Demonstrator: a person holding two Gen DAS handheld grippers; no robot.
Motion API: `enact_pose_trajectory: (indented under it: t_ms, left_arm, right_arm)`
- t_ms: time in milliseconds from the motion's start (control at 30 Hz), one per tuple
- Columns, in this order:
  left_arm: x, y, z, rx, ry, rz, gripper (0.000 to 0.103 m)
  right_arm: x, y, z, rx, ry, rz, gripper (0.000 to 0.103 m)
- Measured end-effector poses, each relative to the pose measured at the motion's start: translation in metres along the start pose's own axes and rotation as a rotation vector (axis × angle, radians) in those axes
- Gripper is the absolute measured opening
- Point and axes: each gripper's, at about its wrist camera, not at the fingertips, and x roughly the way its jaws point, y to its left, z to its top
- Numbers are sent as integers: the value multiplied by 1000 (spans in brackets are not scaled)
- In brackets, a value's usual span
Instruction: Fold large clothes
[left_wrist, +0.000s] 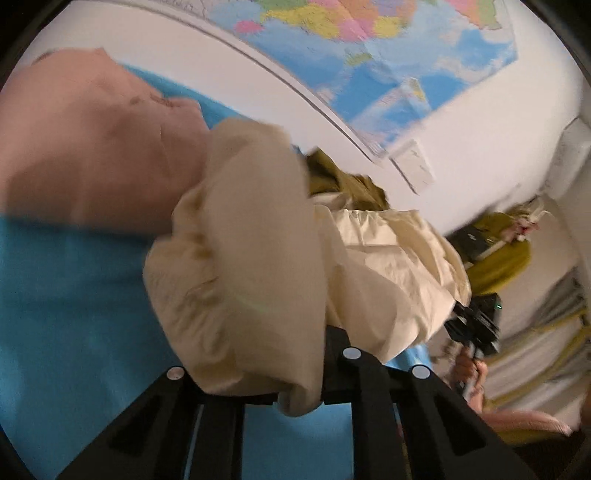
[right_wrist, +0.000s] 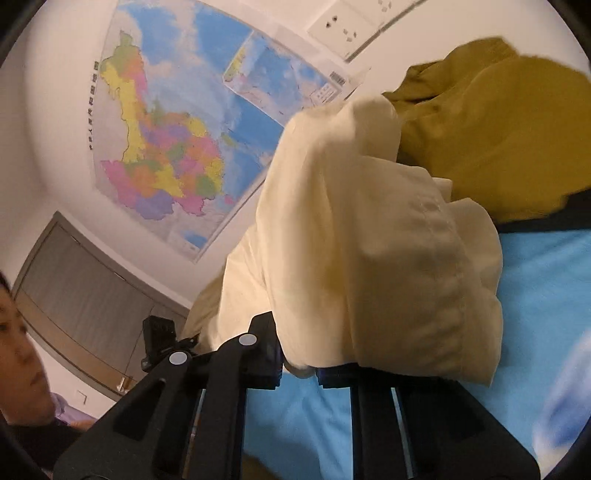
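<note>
Both grippers are clamped on the crumpled cream cotton garment, the left gripper and the right gripper each pinching a bunched edge, lifting it above the blue bedsheet. Looks like the spreading step; next, I'd say, pull apart and lay it flat.

My two wrist cameras sit close behind their fingers, tilted, both facing the bunched cream cloth garment and the colourful wall map.
</note>
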Motion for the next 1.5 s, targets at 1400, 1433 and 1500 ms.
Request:
enact_pose_trajectory:
  t_ms: [1400, 1433, 1500]
  left_arm:
    - [75, 12, 72, 167, 12, 558, 28]
    - [73, 13, 71, 158, 10, 552, 28]
    - [68, 13, 70, 145, -1, 539, 30]
  right_arm:
    - [179, 46, 19, -522, 171, -462, 4]
    - [188, 33, 17, -493, 217, -467, 6]
    - [187, 17, 16, -420, 236, -425, 6]
